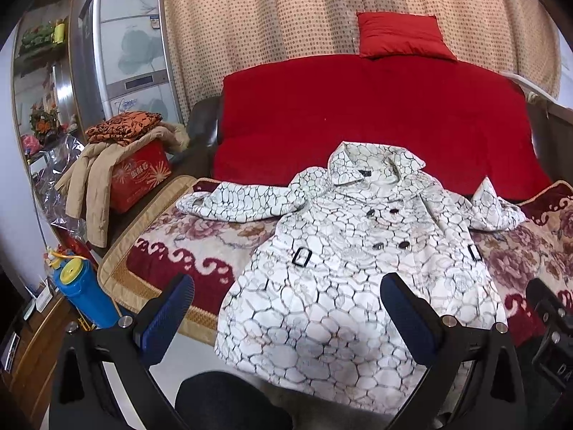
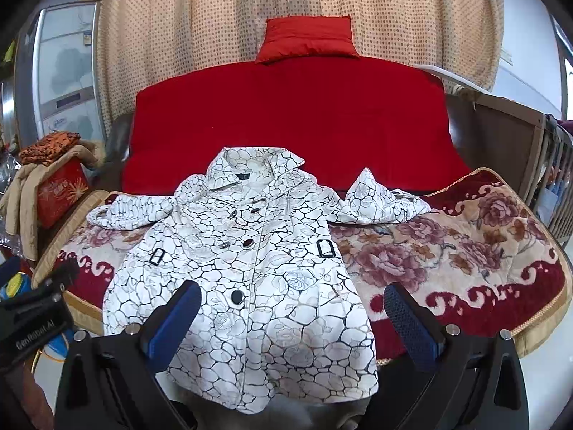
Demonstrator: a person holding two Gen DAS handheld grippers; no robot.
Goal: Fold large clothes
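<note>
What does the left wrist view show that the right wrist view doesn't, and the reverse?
Only the left wrist view shows the blue bottle with its yellow lid whole, and the shelf with a flower pot. Only the right wrist view shows the wooden crib rails and the blanket's right edge. Both show the white patterned coat lying face up on the floral blanket, the red cushion, the red box, and open jaws on each gripper.

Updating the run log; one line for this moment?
coat: flat, unfolded | left hand-held gripper: open, empty | right hand-held gripper: open, empty
</note>
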